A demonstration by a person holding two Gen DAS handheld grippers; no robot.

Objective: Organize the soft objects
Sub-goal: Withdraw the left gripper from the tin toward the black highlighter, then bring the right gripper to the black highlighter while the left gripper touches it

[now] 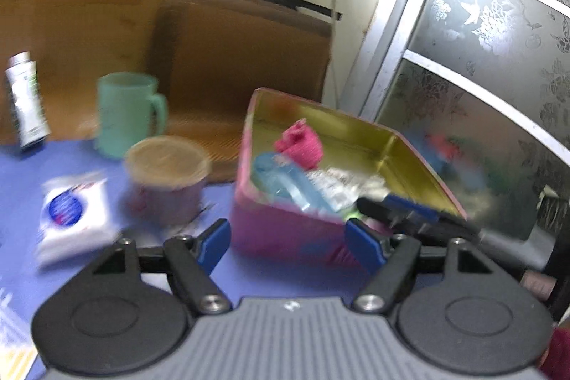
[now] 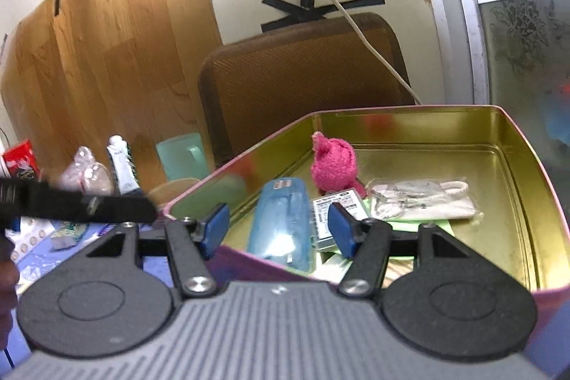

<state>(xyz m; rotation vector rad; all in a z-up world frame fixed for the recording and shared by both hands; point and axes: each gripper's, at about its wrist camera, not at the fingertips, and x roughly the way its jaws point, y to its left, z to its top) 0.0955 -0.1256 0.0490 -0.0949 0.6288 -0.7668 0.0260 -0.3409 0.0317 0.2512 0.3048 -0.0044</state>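
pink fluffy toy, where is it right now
The pink fluffy toy sits inside the pink tin near its back wall, just behind the blue case and left of the white pouch.

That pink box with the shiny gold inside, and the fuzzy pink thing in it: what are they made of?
The pink box looks like thin painted metal, probably tin: its gold interior is glossy, mirrors colours, and has pressed ridges in the floor. The fuzzy pink thing looks like fleecy or terry fabric, matte with a nubbly pile; whether it is a toy or a rolled sock is unclear.
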